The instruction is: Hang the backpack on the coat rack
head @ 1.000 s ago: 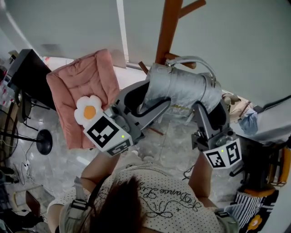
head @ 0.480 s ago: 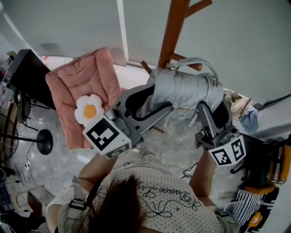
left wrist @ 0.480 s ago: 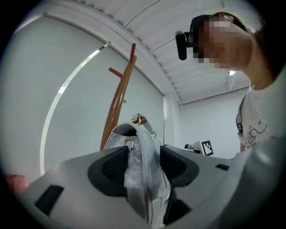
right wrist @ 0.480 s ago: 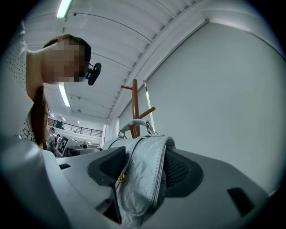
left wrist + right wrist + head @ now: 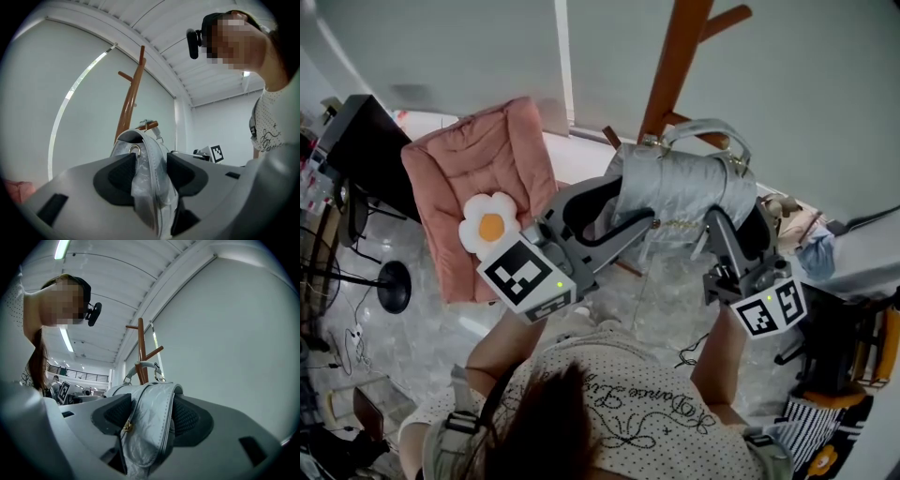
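Since both grippers are carrying the thing, start there. The left gripper (image 5: 151,172) has its jaws closing on one end of the backpack (image 5: 680,187), with silver fabric packed into the gap. The right gripper (image 5: 151,414) is clamped on the other end. So the bag's long axis runs side to side between them, up in the air with nothing under it. Its handle (image 5: 705,123) arches off the far top edge, right at the lower peg (image 5: 678,119) of the rack (image 5: 677,56), which stands just beyond. Can't tell if the loop is over the peg yet. The left gripper looks a bit nearer the rack. If the loop has caught, I reckon it's just lower and let go.
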